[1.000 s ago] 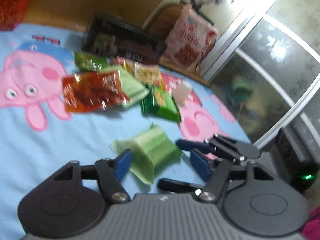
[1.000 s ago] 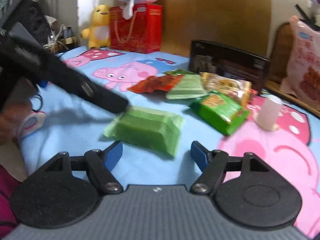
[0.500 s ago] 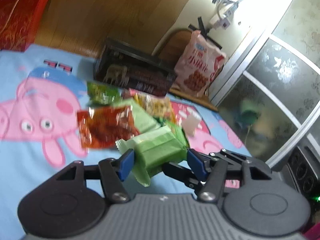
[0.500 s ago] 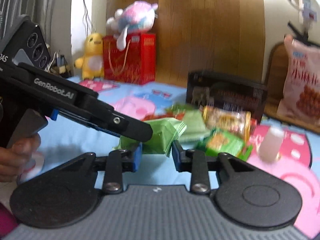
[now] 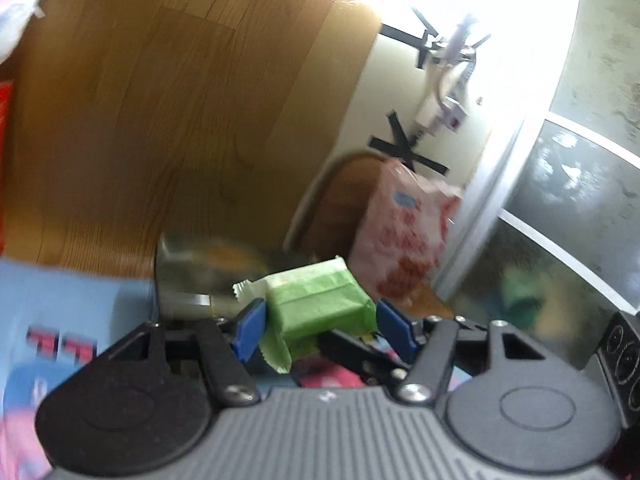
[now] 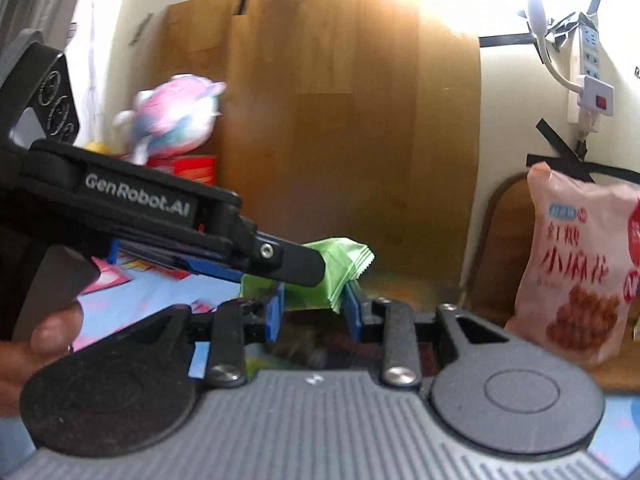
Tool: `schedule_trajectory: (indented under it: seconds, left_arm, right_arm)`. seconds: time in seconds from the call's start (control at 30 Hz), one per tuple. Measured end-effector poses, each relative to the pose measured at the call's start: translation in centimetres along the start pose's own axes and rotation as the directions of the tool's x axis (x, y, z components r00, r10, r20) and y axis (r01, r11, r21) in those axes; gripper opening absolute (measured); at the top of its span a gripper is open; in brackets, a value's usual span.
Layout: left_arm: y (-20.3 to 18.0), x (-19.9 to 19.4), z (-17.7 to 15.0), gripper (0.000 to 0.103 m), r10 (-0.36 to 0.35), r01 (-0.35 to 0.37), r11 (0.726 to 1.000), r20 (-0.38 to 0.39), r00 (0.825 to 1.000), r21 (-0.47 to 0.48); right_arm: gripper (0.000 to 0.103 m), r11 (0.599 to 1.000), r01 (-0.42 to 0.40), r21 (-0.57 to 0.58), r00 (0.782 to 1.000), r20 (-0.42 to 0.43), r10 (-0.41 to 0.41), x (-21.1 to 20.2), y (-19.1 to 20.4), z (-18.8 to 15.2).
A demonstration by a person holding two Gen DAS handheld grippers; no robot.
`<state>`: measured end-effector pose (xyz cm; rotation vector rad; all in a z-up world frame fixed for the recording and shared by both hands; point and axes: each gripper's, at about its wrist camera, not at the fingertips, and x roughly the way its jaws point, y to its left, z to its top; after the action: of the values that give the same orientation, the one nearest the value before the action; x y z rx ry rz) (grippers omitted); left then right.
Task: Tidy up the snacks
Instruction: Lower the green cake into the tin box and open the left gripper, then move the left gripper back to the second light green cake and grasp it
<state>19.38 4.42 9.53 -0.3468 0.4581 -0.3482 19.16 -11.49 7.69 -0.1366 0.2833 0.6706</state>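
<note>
Where it lay on the bedsheet, the green packet (image 5: 320,304) is now airborne, pinched by both claws.

Each tongs set has a ribbed grey housing (image 6: 316,432) as its base. Two black round discs flank that housing, and black link arms with silver screws rise from them to blue pads (image 5: 250,326). Left of the housing in the right wrist view, the left tongs (image 6: 280,264) carry white "GenRobot.AI" lettering; what looks like a hand (image 6: 44,340) grips a dark handle.
</note>
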Motion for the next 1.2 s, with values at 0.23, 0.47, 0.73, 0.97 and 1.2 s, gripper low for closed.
schedule_trajectory:
  seconds: [0.23,0.47,0.73,0.97,1.2]
  left_arm:
    - [3.2,1.8,0.6,0.063,0.017,-0.017,0.998,-0.006,1.0,-0.068]
    - [6.4,-3.6,-5.0,0.063,0.002,-0.019,0.983,-0.093,0.996,-0.184]
    - [6.0,-7.1,-11.8,0.065,0.039,-0.085,0.971,-0.199,0.979,-0.225]
    - [4.5,-9.3,-13.6,0.066,0.032,-0.075,0.975,-0.2,0.979,-0.21]
    - [5.1,-11.7,-14.0,0.068,0.026,-0.069,0.964,-0.17,0.985,-0.258]
  right_arm:
    - [0.052,0.989,0.003,0.145,0.997,-0.083,0.009,1.7,-3.2,-0.3]
    - [0.049,0.958,-0.181,0.224,0.955,-0.193,0.226,-1.9,-0.9,-4.3]
    - [0.047,0.958,-0.2,0.206,0.92,-0.297,0.256,-3.4,2.5,-7.2]
    - [0.047,0.918,-0.243,0.314,0.89,-0.303,0.34,-7.8,3.3,-9.0]
    - [0.048,0.955,-0.227,0.191,0.907,-0.316,0.278,-10.3,5.4,-9.4]
